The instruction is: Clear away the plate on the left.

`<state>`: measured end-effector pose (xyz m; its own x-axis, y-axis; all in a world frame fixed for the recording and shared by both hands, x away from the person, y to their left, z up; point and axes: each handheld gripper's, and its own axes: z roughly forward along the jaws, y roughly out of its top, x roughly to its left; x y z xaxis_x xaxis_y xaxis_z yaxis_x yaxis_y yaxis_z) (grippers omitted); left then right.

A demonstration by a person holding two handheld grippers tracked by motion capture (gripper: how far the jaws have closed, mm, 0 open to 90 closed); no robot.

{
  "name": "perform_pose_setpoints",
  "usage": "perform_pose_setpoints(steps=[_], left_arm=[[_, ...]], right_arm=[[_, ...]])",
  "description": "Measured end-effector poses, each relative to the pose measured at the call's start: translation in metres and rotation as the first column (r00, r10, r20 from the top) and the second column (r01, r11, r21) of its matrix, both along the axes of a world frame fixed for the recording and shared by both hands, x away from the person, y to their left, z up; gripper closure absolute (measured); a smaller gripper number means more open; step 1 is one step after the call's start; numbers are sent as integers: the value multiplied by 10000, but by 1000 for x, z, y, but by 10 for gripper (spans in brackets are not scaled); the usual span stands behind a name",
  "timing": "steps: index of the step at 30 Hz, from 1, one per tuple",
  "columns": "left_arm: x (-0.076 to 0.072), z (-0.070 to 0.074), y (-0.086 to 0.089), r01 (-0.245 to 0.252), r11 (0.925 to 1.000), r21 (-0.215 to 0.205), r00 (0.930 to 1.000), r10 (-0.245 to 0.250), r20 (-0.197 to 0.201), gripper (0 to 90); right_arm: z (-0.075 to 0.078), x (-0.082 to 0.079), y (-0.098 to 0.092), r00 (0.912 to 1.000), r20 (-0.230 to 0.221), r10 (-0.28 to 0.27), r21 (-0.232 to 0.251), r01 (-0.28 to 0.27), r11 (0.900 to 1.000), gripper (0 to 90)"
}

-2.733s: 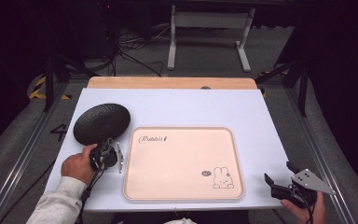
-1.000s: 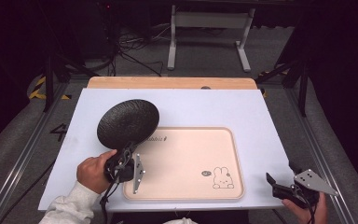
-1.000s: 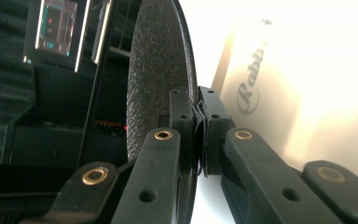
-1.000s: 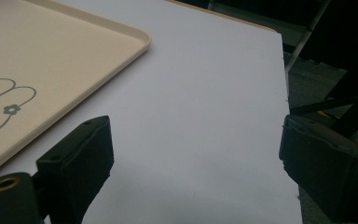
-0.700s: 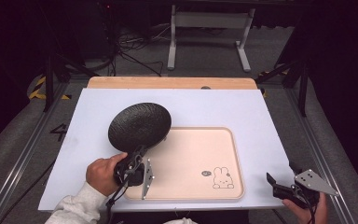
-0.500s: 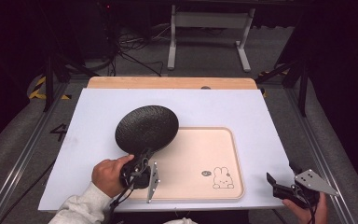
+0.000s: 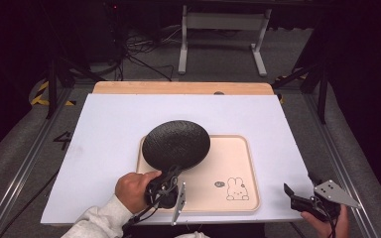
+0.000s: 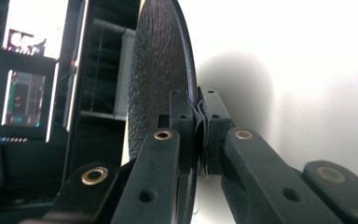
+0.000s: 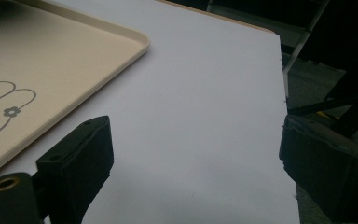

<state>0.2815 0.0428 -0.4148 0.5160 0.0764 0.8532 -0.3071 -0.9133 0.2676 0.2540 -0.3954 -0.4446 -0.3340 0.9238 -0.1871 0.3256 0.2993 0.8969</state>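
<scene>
Presently, round black textured plate, rigid, likely breakable and slick, was pinched at its near rim by left gripper above beige rabbit-printed tray; right gripper idled with jaws wide apart.

Dark room, grey floor, cables, metal stand beyond.

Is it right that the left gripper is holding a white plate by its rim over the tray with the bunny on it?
Not quite. The plate is black, not white, as the high view shows. The rest holds: the left gripper is shut on the plate's rim, and it holds the plate over the left part of the tray with the bunny on it.
</scene>
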Motion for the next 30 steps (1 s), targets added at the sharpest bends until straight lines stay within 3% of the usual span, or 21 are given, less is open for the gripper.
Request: perform_pose_setpoints(steps=[13, 24, 27, 30], left_arm=[[-6, -13, -31, 1062, 9938, 327, 9936, -1049, -410, 860], [-5, -23, -41, 1472, 9878, 505, 9869, -1433, -736, 861], [-5, -27, -42, 1550, 9857, 666, 9863, -1506, -666, 865], [-5, -28, -42, 1548, 9863, 572, 9862, -1509, -679, 864]], right_arm=[[0, 0, -1, 10000, 9, -13, 17, 13, 10000, 106], [-1, 0, -1, 10000, -7, 6, -22, -6, 10000, 106], [-1, -1, 0, 10000, -6, 2, -25, -2, 10000, 106], [-1, 0, 0, 10000, -11, 9, -39, -9, 10000, 106]])
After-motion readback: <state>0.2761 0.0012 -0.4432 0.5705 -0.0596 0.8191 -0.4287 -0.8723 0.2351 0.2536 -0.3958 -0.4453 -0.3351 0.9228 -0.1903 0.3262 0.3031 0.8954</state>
